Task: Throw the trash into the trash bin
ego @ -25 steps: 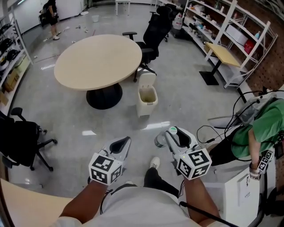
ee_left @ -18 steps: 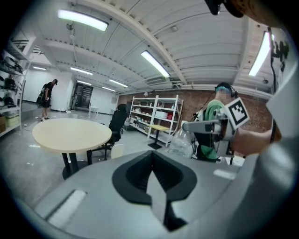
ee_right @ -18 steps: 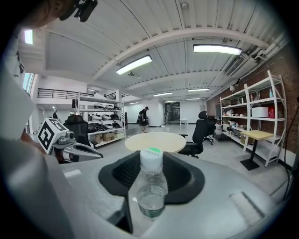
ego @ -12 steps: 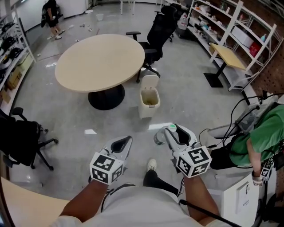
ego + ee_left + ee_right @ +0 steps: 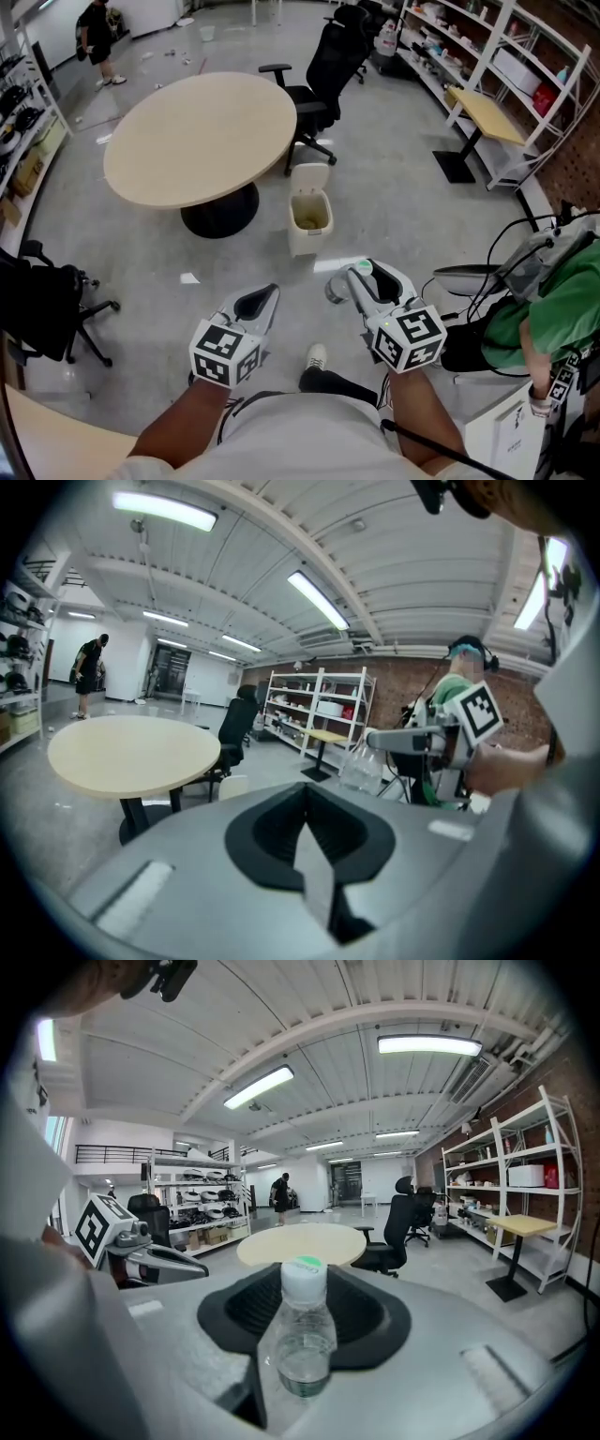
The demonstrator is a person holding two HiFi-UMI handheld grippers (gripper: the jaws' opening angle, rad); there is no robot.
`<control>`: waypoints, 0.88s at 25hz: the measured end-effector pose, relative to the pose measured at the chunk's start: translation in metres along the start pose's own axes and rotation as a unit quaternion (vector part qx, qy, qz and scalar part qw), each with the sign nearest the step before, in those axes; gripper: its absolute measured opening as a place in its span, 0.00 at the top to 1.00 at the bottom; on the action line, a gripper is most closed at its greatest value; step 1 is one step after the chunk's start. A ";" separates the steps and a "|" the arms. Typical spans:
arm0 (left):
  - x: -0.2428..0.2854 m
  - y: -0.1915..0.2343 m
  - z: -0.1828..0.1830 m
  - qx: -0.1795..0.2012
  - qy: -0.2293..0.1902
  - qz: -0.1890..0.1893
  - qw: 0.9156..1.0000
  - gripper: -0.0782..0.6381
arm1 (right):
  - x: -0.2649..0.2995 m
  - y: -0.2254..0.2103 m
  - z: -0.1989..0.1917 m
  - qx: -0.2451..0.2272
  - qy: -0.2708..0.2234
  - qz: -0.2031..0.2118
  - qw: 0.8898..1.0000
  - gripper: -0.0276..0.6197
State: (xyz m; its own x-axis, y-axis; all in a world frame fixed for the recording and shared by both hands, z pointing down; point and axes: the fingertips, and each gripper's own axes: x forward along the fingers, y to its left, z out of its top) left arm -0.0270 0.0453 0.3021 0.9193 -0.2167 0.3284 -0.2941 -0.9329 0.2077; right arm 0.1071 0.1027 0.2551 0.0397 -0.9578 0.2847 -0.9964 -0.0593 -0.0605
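The left gripper [image 5: 263, 301] is clenched on nothing. The right gripper [image 5: 358, 281] grasps a clear bottle [image 5: 300, 1330] at its neck, long axis near upright, green cap up. Bare grey floor [image 5: 394, 216] lies open ahead to the open trash bin [image 5: 309, 214], just beside the round table [image 5: 202, 131] and an office chair [image 5: 323, 66].

Trash bin [image 5: 304, 241] contents too small to tell
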 end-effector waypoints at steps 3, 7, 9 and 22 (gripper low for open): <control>0.012 0.006 0.011 0.001 0.000 0.011 1.000 0.88 | 0.013 -0.018 0.004 0.003 0.001 0.008 1.000 0.73; 0.032 0.013 0.029 0.006 -0.016 0.037 0.999 0.88 | 0.030 -0.048 0.010 0.005 -0.001 0.019 1.000 0.73; 0.042 0.015 0.037 0.010 -0.023 0.047 0.999 0.88 | 0.037 -0.061 0.015 0.004 -0.005 0.025 1.000 0.73; 0.112 0.013 0.047 -0.007 -0.017 0.058 0.998 0.88 | 0.059 -0.118 0.011 0.006 -0.016 0.058 0.998 0.73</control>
State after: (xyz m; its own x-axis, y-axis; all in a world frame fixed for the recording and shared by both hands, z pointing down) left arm 0.0843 -0.0046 0.2980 0.8868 -0.3333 0.3200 -0.4032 -0.8965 0.1837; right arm 0.2277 0.0500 0.2687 -0.0724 -0.9668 0.2451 -0.9936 0.0485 -0.1020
